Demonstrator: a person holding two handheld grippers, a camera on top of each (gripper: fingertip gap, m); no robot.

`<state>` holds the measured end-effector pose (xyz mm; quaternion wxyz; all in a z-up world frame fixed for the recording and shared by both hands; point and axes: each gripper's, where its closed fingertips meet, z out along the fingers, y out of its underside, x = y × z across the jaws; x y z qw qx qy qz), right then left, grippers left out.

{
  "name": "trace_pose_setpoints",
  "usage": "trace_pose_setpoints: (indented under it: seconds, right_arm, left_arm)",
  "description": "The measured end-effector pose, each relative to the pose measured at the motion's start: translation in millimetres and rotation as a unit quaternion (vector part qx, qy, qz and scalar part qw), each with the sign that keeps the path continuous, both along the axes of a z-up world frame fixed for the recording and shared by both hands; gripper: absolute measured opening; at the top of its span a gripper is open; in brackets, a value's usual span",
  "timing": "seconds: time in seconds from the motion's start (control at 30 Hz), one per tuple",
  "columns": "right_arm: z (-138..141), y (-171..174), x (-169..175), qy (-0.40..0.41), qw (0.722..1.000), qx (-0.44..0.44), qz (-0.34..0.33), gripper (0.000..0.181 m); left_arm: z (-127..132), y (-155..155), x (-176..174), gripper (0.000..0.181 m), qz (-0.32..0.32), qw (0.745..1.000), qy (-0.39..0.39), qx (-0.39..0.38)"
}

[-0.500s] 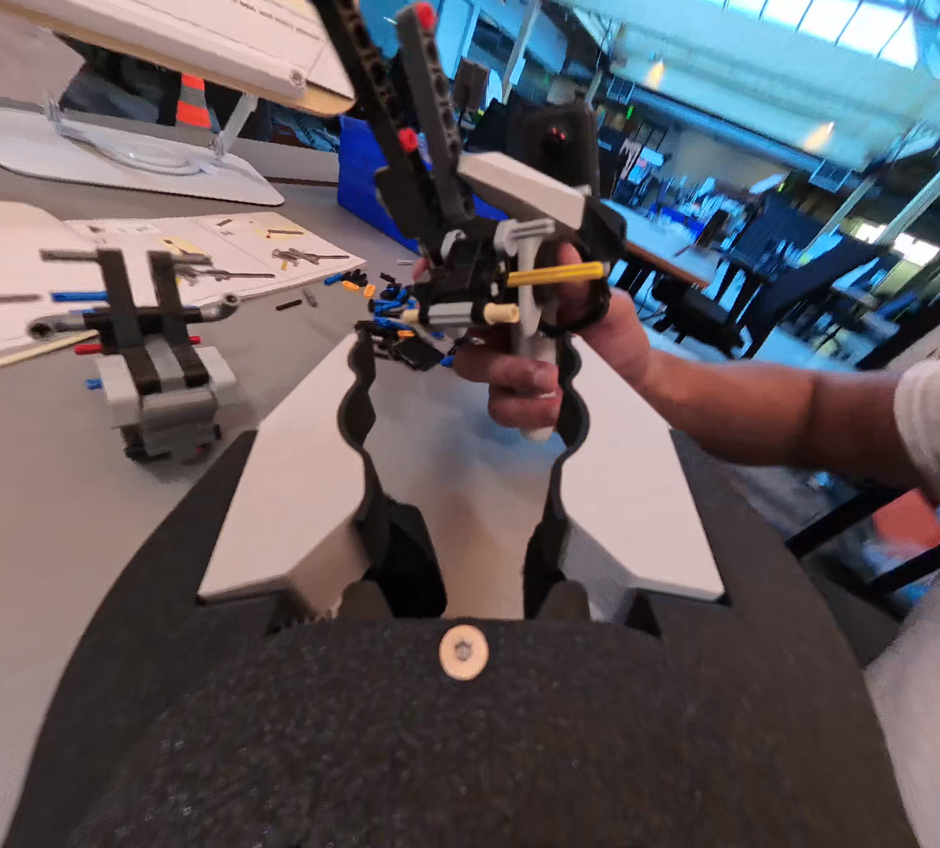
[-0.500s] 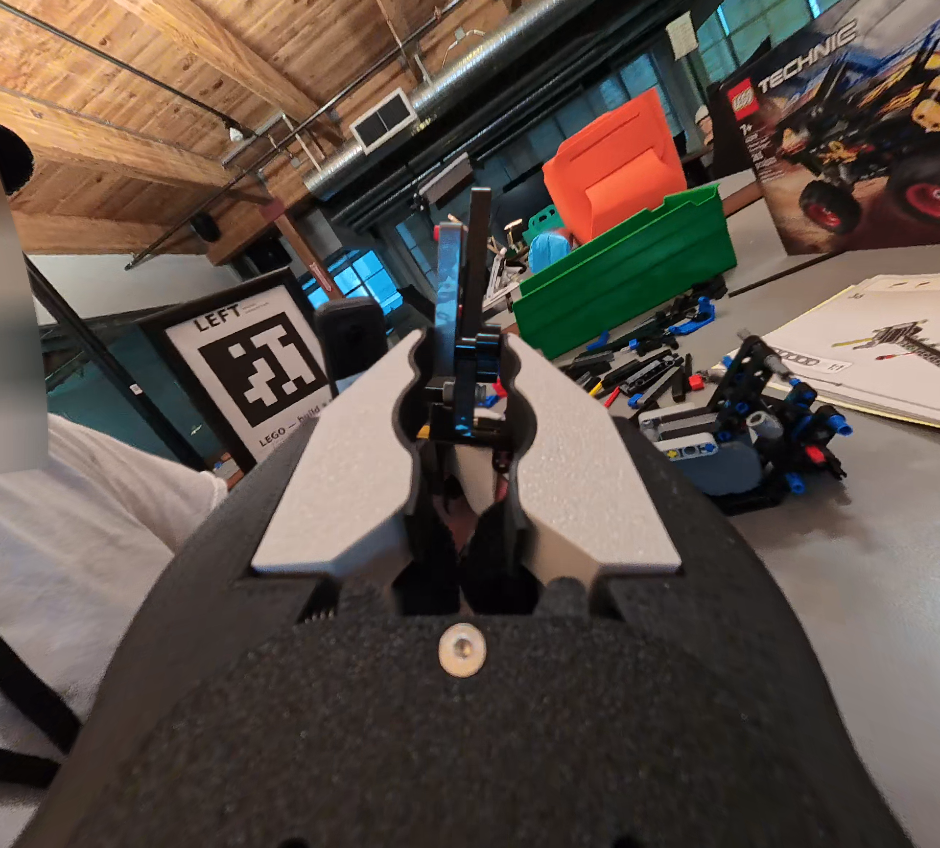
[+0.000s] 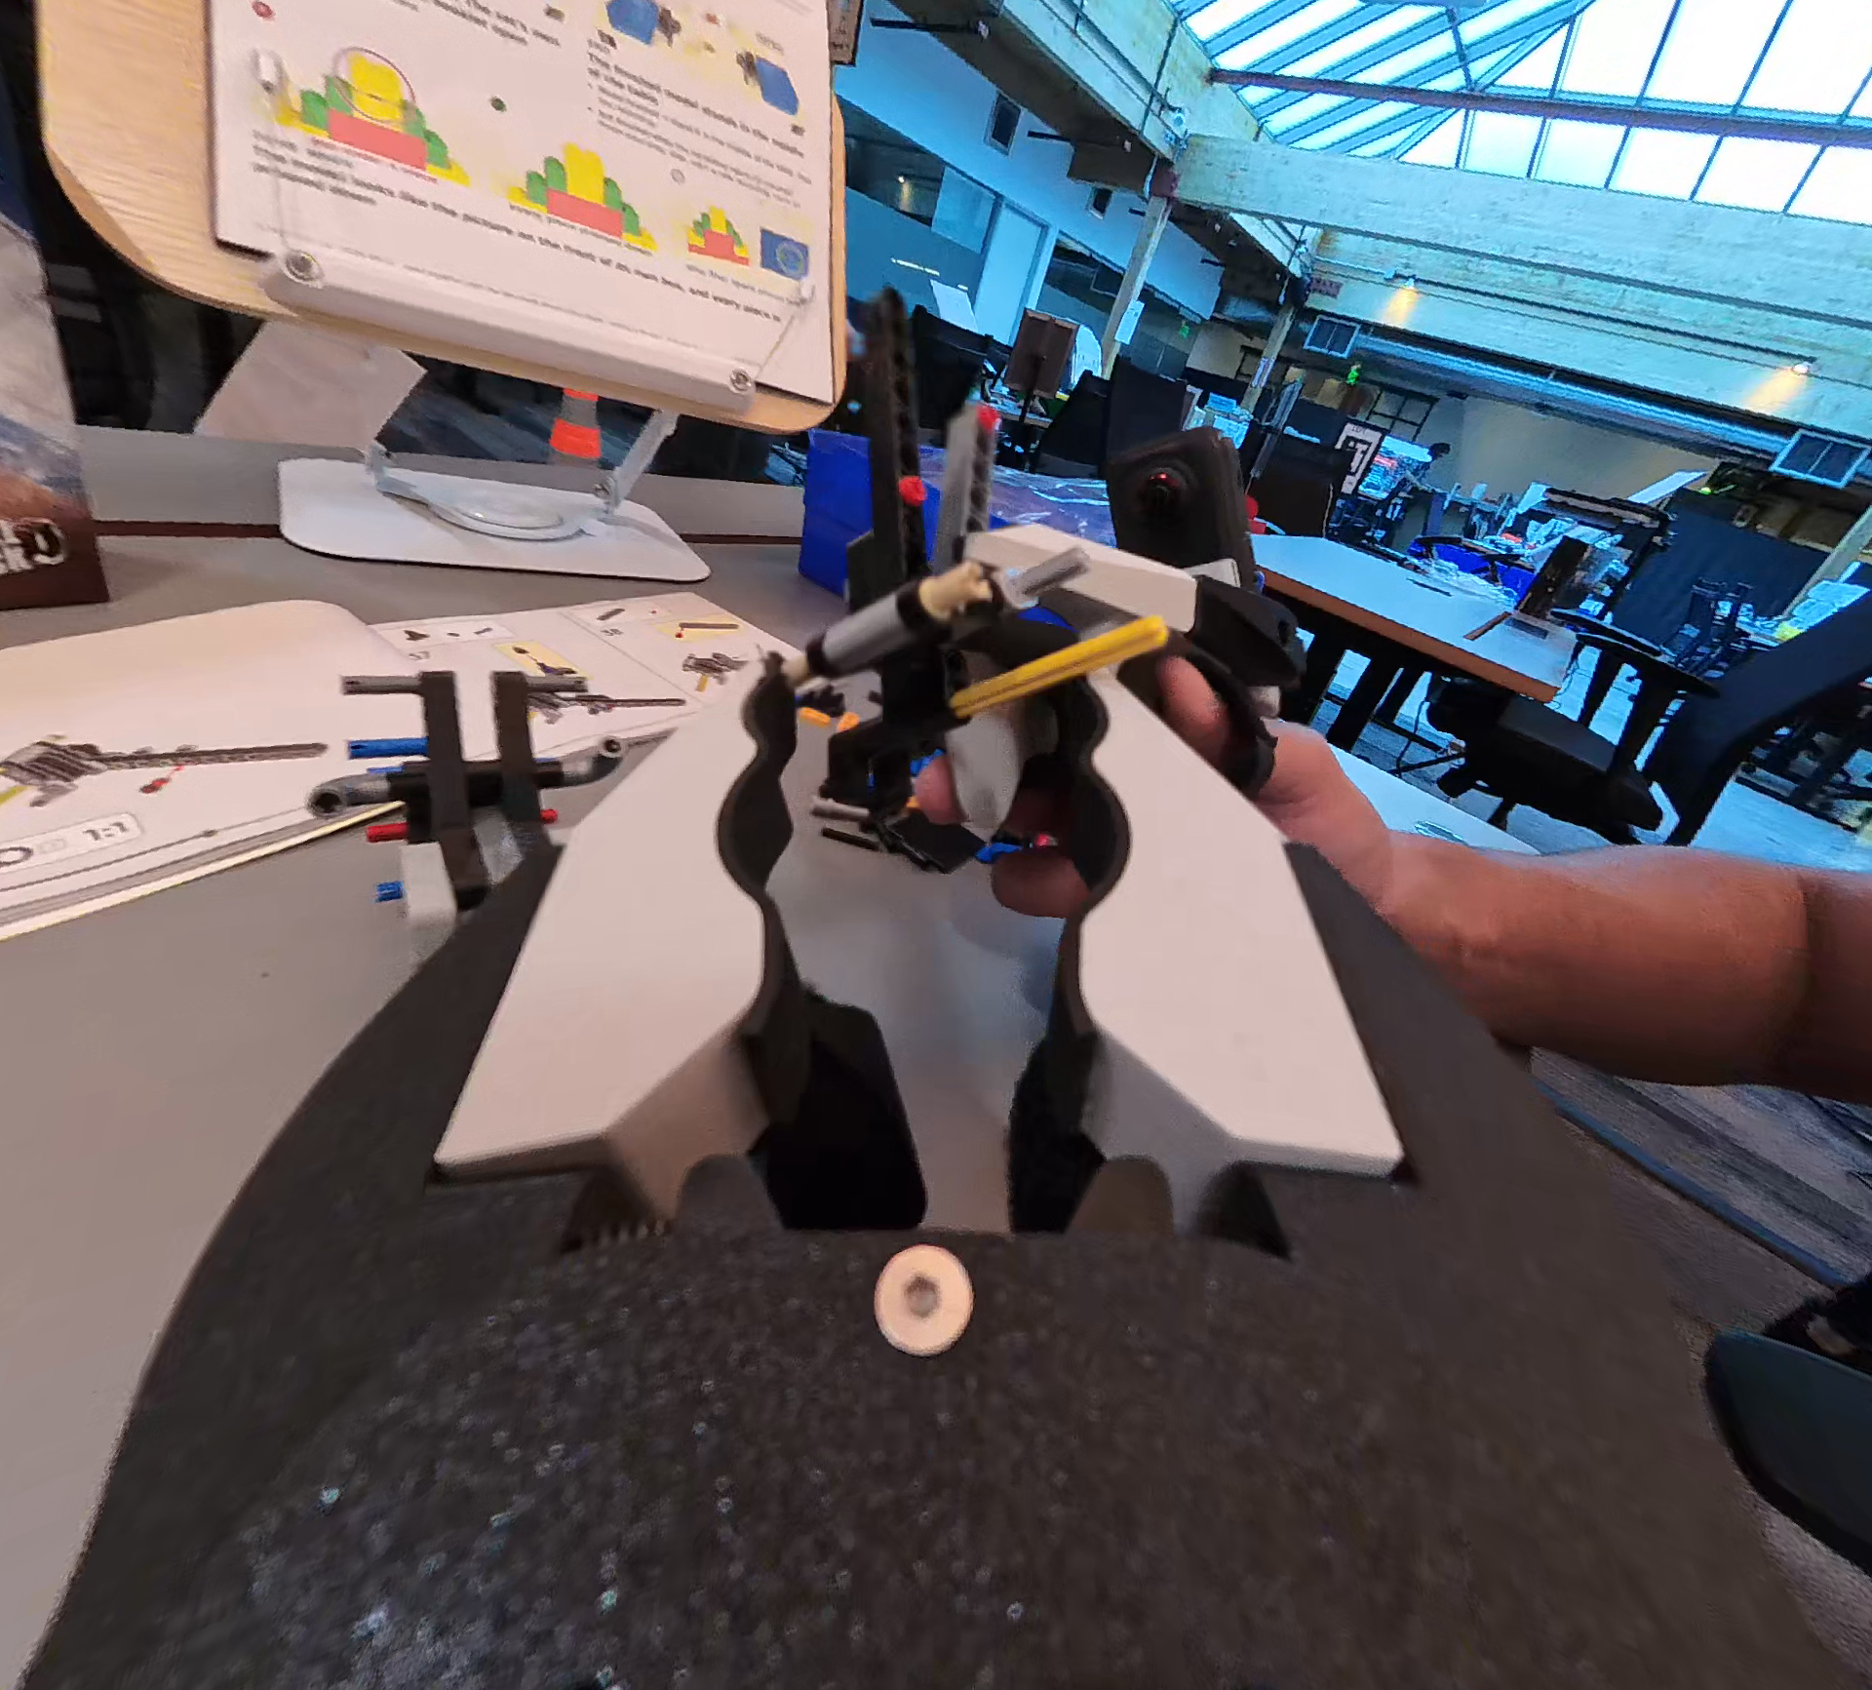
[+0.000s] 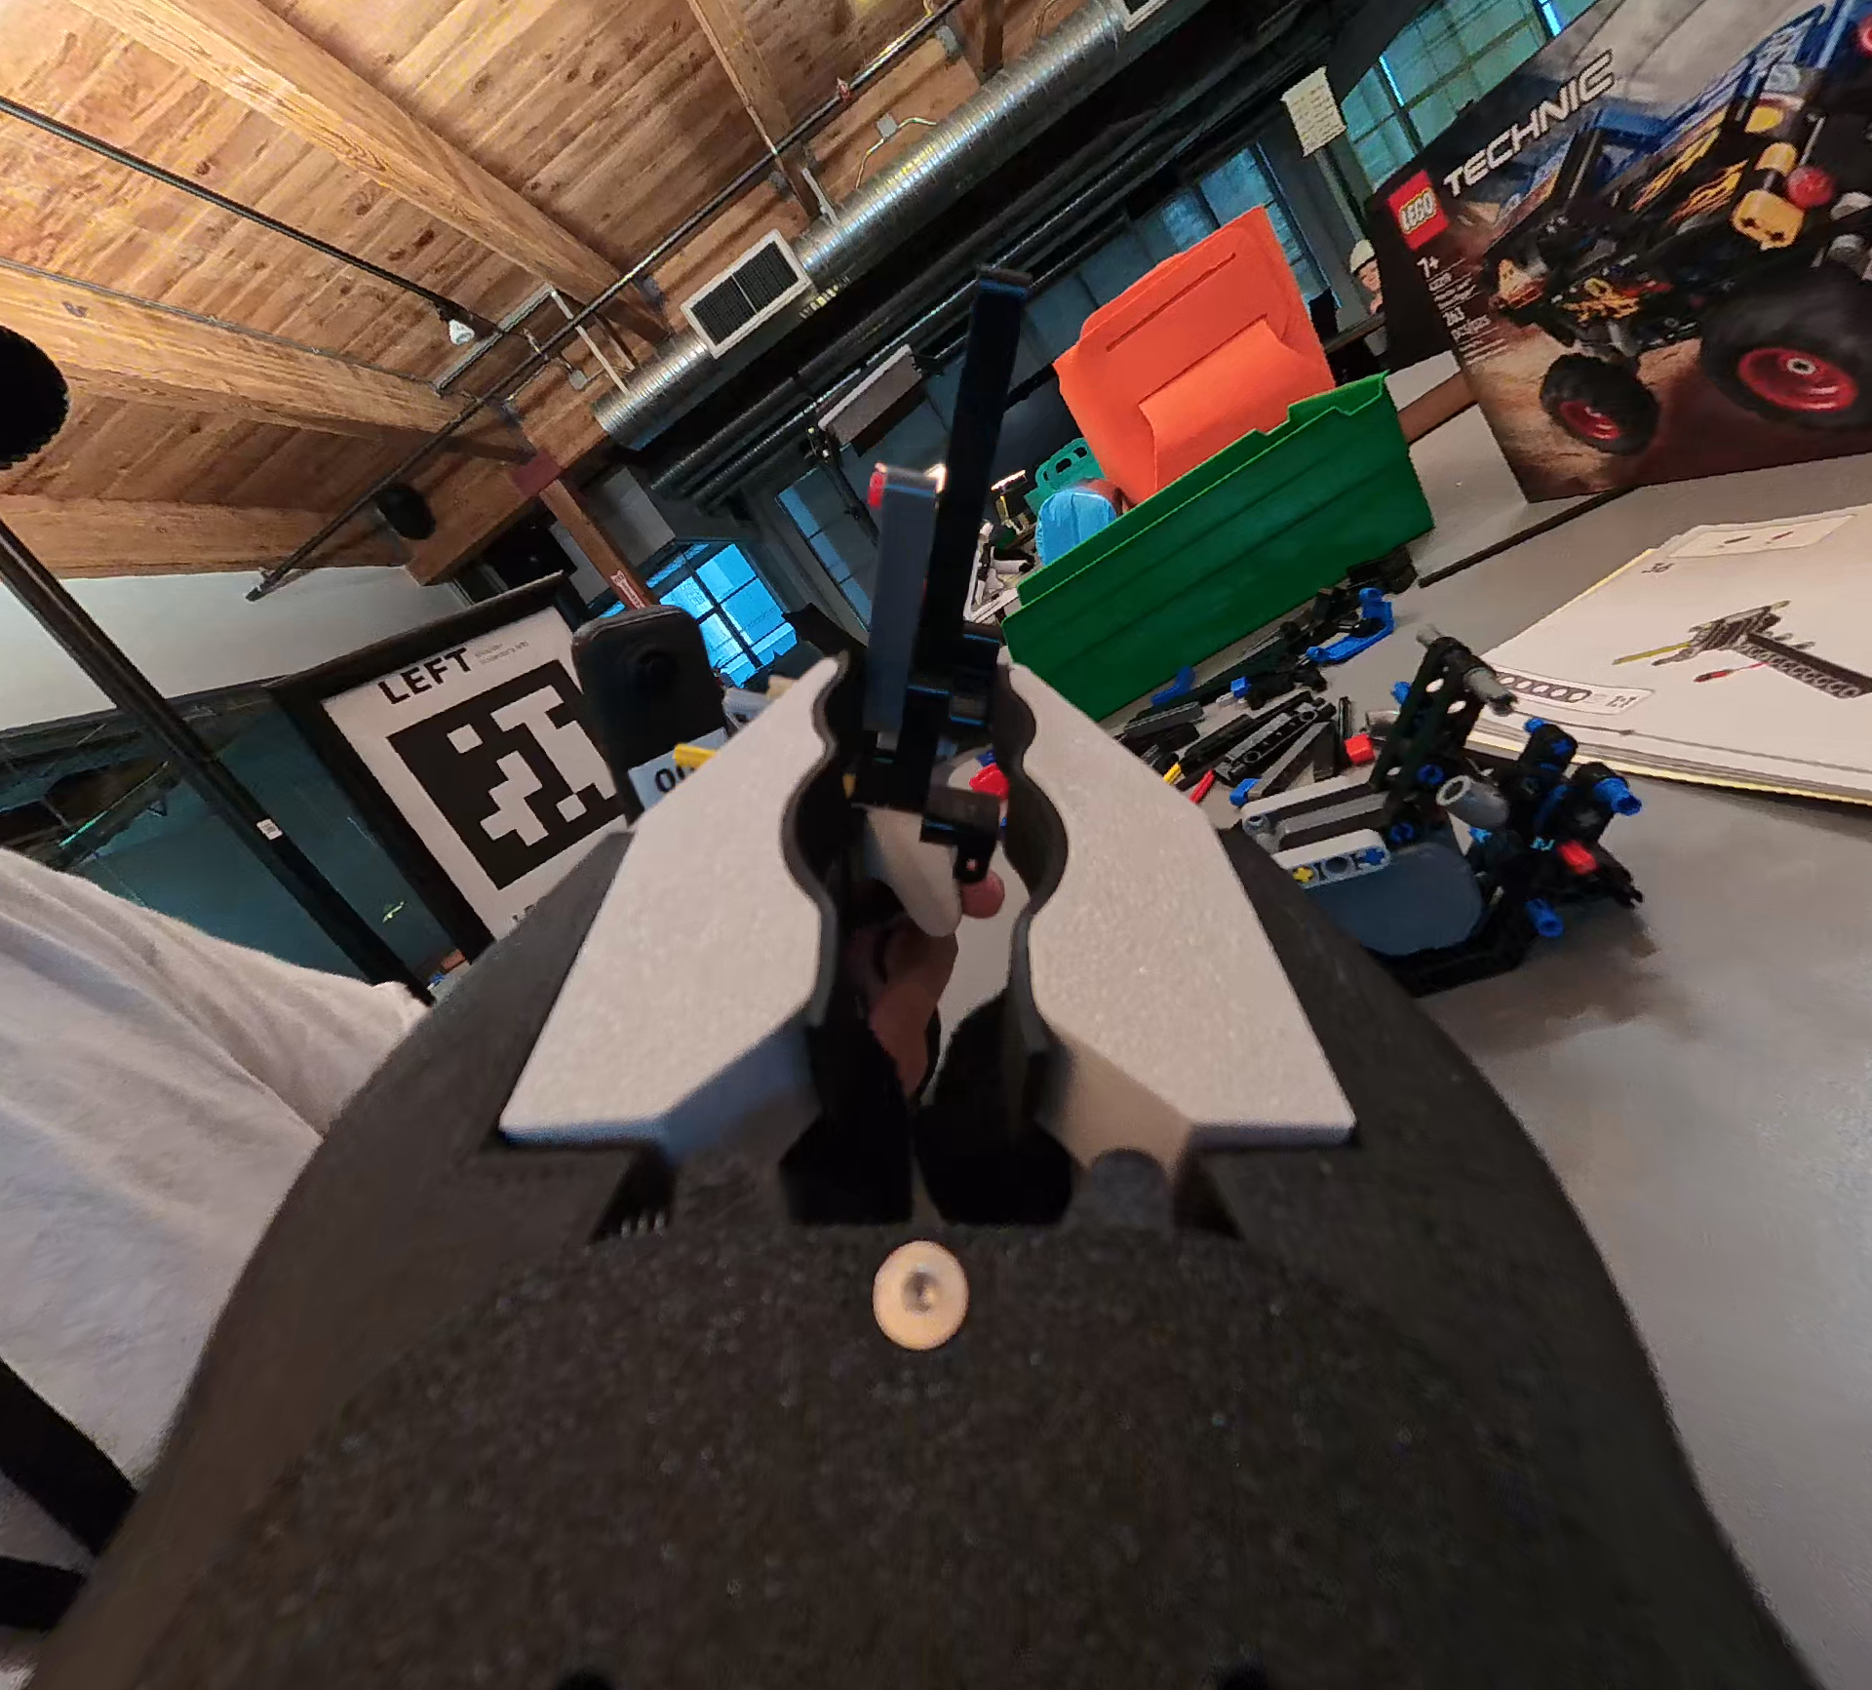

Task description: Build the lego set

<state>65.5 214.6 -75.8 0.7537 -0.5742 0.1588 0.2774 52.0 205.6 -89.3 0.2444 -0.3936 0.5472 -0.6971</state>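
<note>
Green bin [image 4: 1216,567] holds perhaps an orange folder [image 4: 1195,365].

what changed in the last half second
The right gripper has tipped the lego assembly over: its yellow axle, level before, now slants up to the right, and a grey cylinder now juts left. The left gripper has closed in, its open fingers now flanking the assembly's lower part without gripping. The right gripper stays clamped on it; the second subassembly on the table hasn't moved.
</note>
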Motion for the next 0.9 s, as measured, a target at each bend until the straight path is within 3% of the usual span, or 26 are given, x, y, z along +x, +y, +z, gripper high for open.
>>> trace_pose_setpoints:
  seconds: [0.1, 0.43, 0.57, 0.9]
  right_arm:
    - [5.2, -2.4, -0.8, 0.018, 0.999, 0.022, 0.019, 0.024]
    - [8.0, -10.1, 17.9, 0.135, 0.986, 0.081, 0.053, 0.023]
    - [7.6, -9.3, 17.0, 0.15, 0.983, 0.087, 0.064, 0.024]
    - [-2.3, -1.8, 13.1, 0.097, 0.994, 0.043, 0.028, 0.024]
  left_arm:
    - [4.2, 7.1, 0.3, 0.045, 0.006, 1.0, -0.014, 0.005]
    - [-4.7, -3.1, 7.4, 0.048, -0.047, 0.998, 0.015, 0.031]
    - [1.5, 5.3, 12.9, 0.047, 0.015, 0.998, -0.016, 0.064]
    - [1.5, 2.4, 10.1, 0.013, 0.092, 0.971, -0.07, 0.211]
